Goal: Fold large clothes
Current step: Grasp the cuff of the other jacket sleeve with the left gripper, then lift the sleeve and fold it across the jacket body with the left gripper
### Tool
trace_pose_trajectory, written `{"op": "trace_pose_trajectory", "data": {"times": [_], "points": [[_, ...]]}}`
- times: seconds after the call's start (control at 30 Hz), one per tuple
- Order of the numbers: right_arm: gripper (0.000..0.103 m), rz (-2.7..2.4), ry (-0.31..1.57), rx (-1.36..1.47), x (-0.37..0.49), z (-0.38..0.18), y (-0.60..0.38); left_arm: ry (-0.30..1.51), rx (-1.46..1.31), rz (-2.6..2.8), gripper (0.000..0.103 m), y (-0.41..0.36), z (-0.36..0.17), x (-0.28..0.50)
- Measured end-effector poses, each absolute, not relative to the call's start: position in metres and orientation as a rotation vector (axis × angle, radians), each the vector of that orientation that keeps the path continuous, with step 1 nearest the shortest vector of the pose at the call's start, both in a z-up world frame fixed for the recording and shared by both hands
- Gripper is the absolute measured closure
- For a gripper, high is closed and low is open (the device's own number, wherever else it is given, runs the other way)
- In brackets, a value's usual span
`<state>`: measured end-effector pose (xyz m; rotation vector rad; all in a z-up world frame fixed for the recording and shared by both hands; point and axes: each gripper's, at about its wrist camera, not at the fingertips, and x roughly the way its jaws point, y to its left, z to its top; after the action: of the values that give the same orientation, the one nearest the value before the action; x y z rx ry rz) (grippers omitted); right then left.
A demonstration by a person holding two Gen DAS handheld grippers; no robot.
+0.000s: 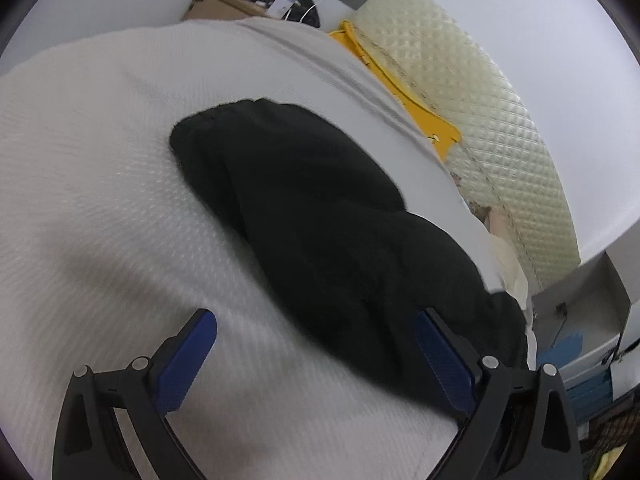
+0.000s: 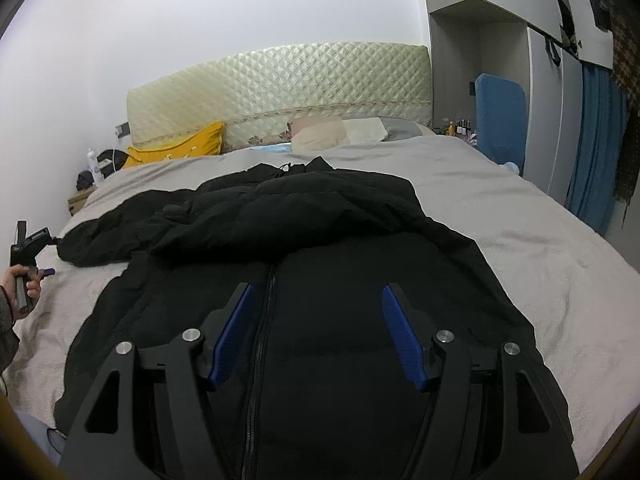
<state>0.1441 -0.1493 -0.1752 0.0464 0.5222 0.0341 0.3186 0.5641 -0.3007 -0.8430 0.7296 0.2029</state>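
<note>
1. Left gripper: blue-padded fingers spread wide, nothing between them but bedding. Hovering over the pale waffle-textured bedspread, right-hand pad overlapping the edge of the black fabric in its own view, touching or not can't be told.

2. Right gripper: blue pads also wide apart, holding nothing. Parked above the torso of the big black puffy zip-front jacket, the zipper line running up just inside the left pad.

3. Going outward: jacket lying front-up on the bed, long axis running straight away from the right fingers, hem nearest, collar end toward the cream quilted headboard. Upper part rumpled and bunched across the body rather than flat.

4. The relation that matters, probably: black sleeve stretched off to the left, its tip ending right next to the left gripper as seen small at the frame edge in the right wrist view. In the left wrist view that same sleeve runs diagonally from near the right finger away across the bedspread.

5. So left side much nearer the sleeve end, right side centred on the body. Guessing sleeve gets pinched and carried across toward the zipper, with the floppy padded fabric likely to slump.

6. Background only: mustard-yellow cushion by the headboard.
</note>
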Motion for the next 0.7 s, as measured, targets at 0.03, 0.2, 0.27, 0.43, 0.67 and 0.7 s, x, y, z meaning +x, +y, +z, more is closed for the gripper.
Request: {"op": "trace_pose_trajectory", "data": {"times": [0.03,0.2,0.27,0.43,0.67,0.7], "points": [[0.036,0.031,0.527,0.042,0.146,-0.177,-0.148,0.730,-0.852,0.205,0.004,0.568,-0.309,0.327],[0.036,0.024,0.557,-0.007,0.162,-0.189,-0.136,0.647,-0.922,0.199,0.004,0.581,-0.322,0.358],[0.036,0.029,0.575,0.001,0.169,-0.192,-0.134,0.621,-0.963,0.195,0.008,0.587,-0.324,0.369],[0.036,0.038,0.608,0.049,0.179,-0.195,-0.134,0.617,-1.002,0.236,0.061,0.595,-0.325,0.387],[0.036,0.040,0.605,0.077,0.172,-0.190,-0.143,0.567,-0.869,0.303,0.096,0.575,-0.279,0.378],[0.036,0.051,0.605,0.086,0.171,-0.188,-0.144,0.561,-0.833,0.312,0.097,0.569,-0.267,0.375]]}}
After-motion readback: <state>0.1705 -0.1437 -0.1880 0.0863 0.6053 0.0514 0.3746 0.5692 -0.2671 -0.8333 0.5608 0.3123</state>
